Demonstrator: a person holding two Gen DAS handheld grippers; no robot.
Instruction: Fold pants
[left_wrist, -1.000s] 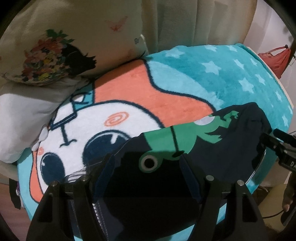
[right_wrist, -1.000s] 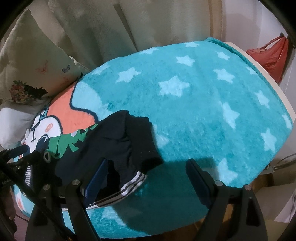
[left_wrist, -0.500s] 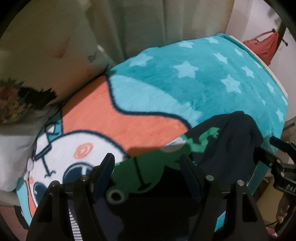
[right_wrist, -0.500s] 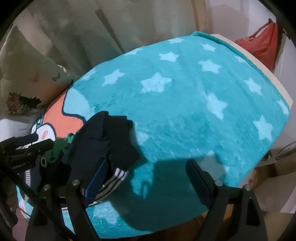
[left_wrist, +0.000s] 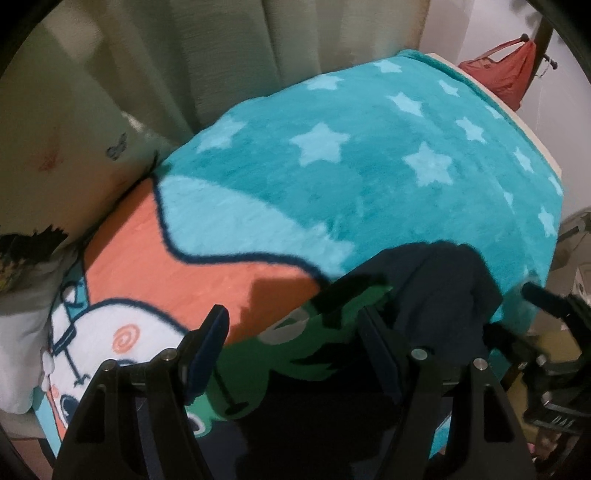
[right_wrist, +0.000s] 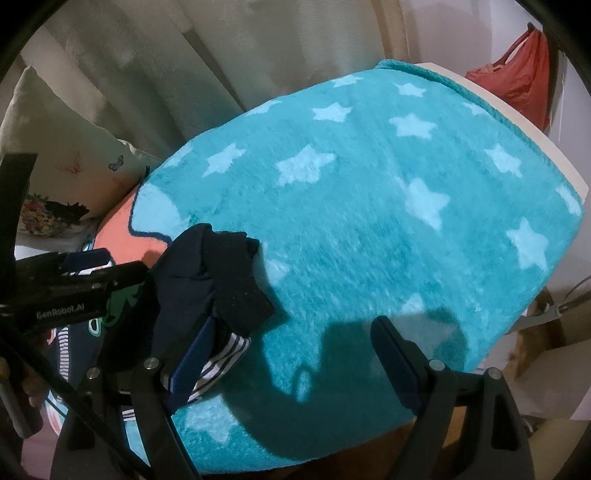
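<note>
Pants (right_wrist: 207, 280): navy, green print, striped cuff; bunched at lower left on teal star blanket (right_wrist: 369, 221).
Left gripper (left_wrist: 291, 350): fingers spread, empty, over pants.
Right gripper (right_wrist: 295, 354): fingers apart, nothing grasped.
Writing: "GenRobot.AI", left edge.

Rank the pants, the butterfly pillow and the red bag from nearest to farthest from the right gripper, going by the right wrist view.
1. Pants: right by the right gripper's left finger, lower left.
2. Butterfly pillow: far left, by the curtain.
3. Red bag: upper right, beyond the blanket's far corner.
</note>
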